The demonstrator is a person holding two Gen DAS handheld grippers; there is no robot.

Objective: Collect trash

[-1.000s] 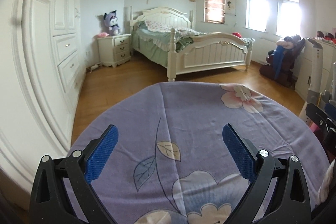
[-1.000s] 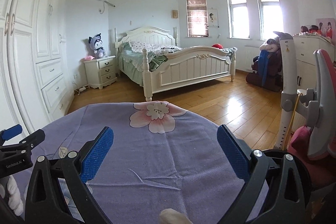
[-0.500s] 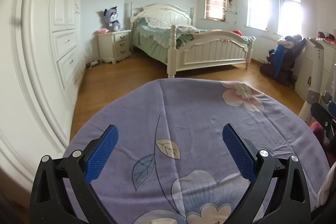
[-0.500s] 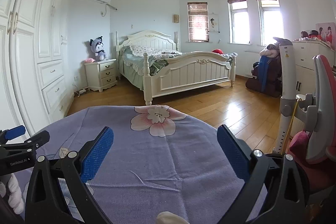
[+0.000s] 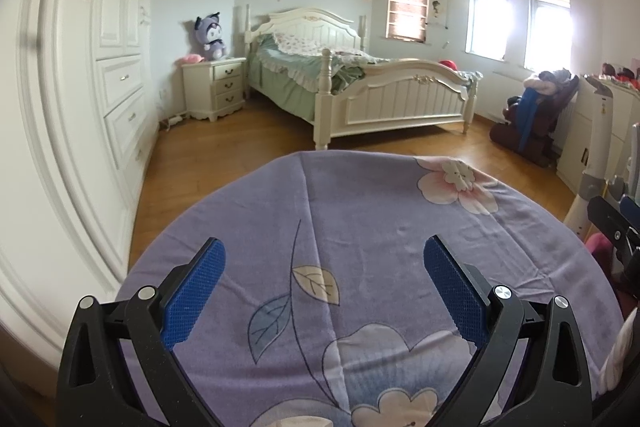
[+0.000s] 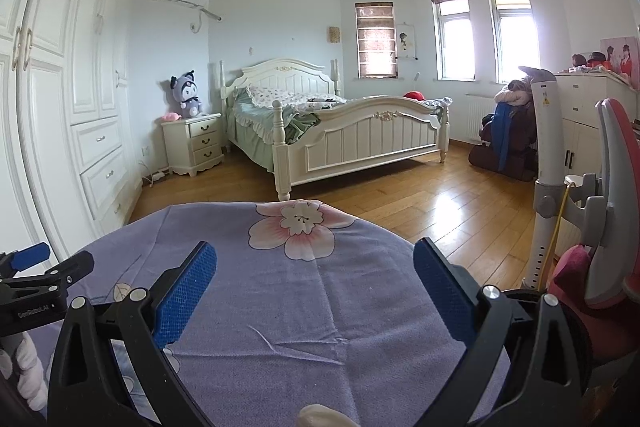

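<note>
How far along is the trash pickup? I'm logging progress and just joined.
Nothing looks done yet. The left hand-held gripper and right hand-held gripper are both open and empty above the purple floral cloth. Nothing is in hand. A pale scrap shows at the bottom edge of the right wrist view; whether it is trash is unclear. No bin or bag is visible, so collecting all remains.

Each camera sits just behind its own claw and looks forward between the two spread blue fingers, low and close over a bench covered in a purple flowered cloth [image 5: 360, 227]. The left claw [image 5: 324, 263] view faces the bed [image 5: 384, 99] across the wooden floor. The right claw [image 6: 316, 263] view faces the same bed [image 6: 360, 139] from slightly further right. Both share the cloth [image 6: 304, 291], bed, wardrobe and windows; the left claw's tip shows at the right view's left edge.
</note>
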